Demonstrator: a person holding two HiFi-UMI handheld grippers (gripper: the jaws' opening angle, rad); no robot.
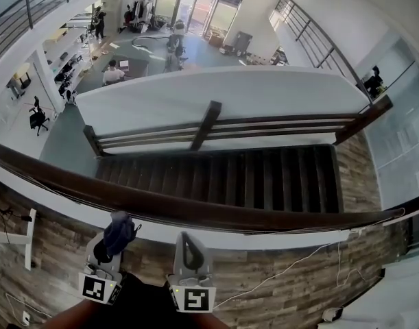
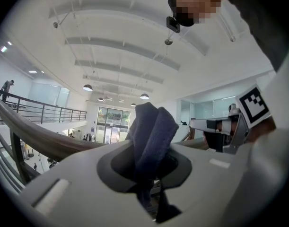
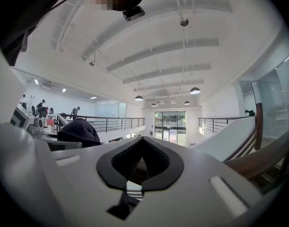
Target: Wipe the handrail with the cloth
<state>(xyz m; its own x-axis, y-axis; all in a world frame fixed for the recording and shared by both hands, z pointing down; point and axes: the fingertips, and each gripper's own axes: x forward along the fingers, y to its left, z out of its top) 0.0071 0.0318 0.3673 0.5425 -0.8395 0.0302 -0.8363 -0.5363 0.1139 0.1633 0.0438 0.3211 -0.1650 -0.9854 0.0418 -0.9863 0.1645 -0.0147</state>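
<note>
Left gripper [image 2: 151, 167] clamped cloth [image 2: 151, 126]; right gripper [image 3: 140, 167] closed, empty. Handrail [image 1: 195, 210] lay at 12 o'clock. Risk: rail friction could have dragged cloth free into stairwell [image 1: 264, 177].

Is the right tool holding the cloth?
No, the cloth sits clamped in the left tool; the right tool is shut on nothing.

Office atrium, staircase [image 1: 223, 178], desks [image 1: 64, 66] below

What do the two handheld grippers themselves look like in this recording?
The left gripper and right gripper match: light grey, wedge-shaped bodies with black jaw pads. Each carries a cube with black-and-white square markers at its rear end.
</note>
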